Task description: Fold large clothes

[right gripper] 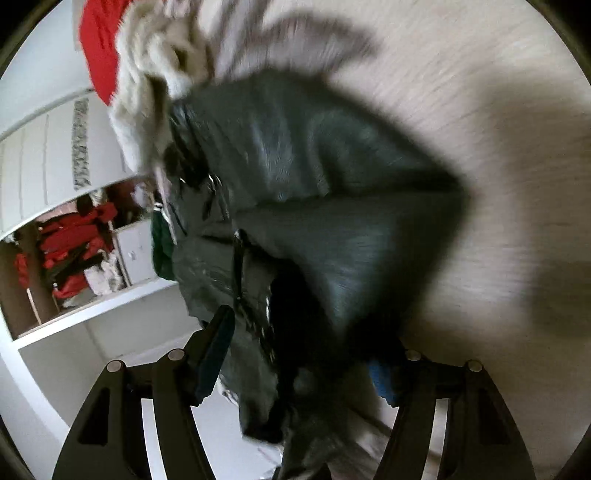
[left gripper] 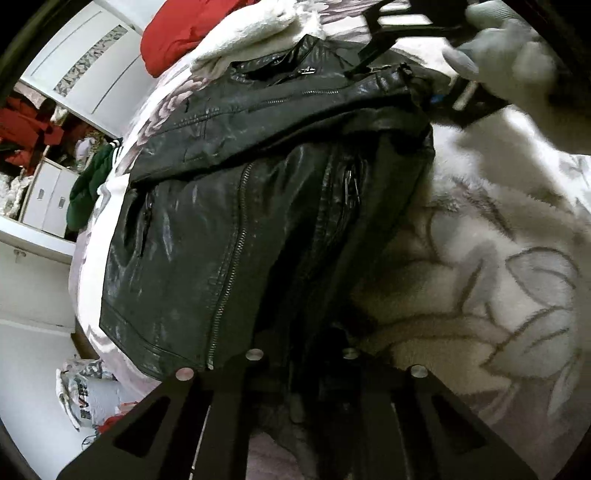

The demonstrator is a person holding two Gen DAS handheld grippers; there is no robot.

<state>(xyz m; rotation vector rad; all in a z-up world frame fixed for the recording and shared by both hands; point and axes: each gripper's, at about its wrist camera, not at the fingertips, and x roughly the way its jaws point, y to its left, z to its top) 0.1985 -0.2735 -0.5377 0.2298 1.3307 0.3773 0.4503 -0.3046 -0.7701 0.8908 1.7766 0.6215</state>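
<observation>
From the left wrist view, the black leather jacket (left gripper: 240, 206) is lying on the bed, spread over a fluffy flower-print blanket (left gripper: 498, 280), zips facing up, with one sleeve or side panel already laid across its upper part. The left gripper (left gripper: 299, 373) is sitting low at the jacket's hem; dark leather is running down between its jaws, but the tips are hidden, so I cannot tell whether they are pinching it or just resting there. At the far end, near the collar, the right gripper (left gripper: 373, 55) is reaching in, held by a gloved hand (left gripper: 517, 66), its tips seeming to touch the shoulder edge. A white fleece garment (left gripper: 255, 33) and a red garment (left gripper: 173, 37) are waiting just beyond the collar.

From the right wrist view, everything is smeared by motion. The jacket (right gripper: 332, 229) is bunching up close to the lens, and leather is filling the gap between the jaws of the right gripper (right gripper: 299, 369), which are standing well apart around it; a firm pinch is not evident.

I judge a lengthwise fold is being made, roughly midway through. The next move seems to call for both ends gripping securely and travelling together, since stiff, slick leather is likely to slide or spring back.
</observation>
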